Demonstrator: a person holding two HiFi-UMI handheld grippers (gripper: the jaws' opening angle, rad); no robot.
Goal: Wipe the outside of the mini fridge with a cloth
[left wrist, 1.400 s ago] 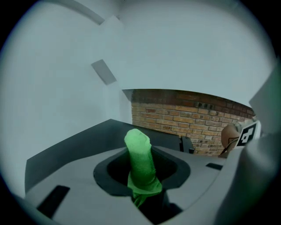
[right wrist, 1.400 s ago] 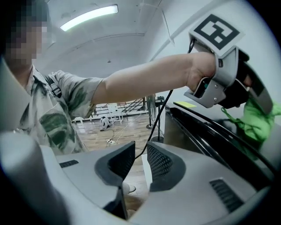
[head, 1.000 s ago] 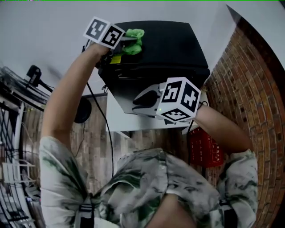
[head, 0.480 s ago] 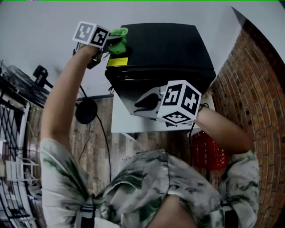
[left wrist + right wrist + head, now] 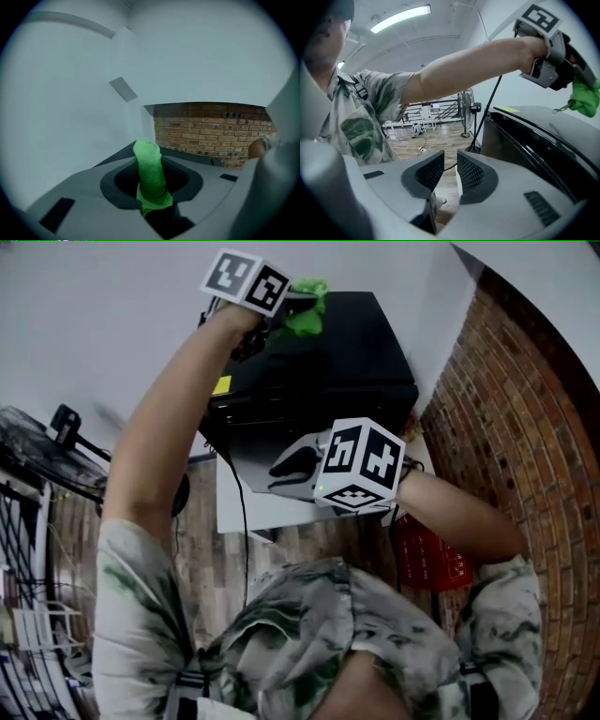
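Observation:
The black mini fridge (image 5: 347,362) stands on a low white stand. My left gripper (image 5: 298,304) reaches over its far top edge, shut on a bright green cloth (image 5: 309,310) that rests against the fridge top. In the left gripper view the cloth (image 5: 148,157) sticks up between the jaws of that gripper (image 5: 152,176). The right gripper view shows the cloth (image 5: 586,101) hanging over the fridge top (image 5: 543,122). My right gripper (image 5: 281,465) hovers by the fridge's front, its pads (image 5: 471,173) almost together and holding nothing.
A brick wall (image 5: 506,427) runs along the right, with a red basket (image 5: 427,559) on the floor beside it. The white stand (image 5: 244,507) juts out under the fridge. A fan (image 5: 56,456) and racks stand at the left, and a black cable (image 5: 246,549) trails down.
My left gripper swept the cloth out to the fridge top's left edge, then back right and farther along the top. My right gripper stayed by the fridge front.

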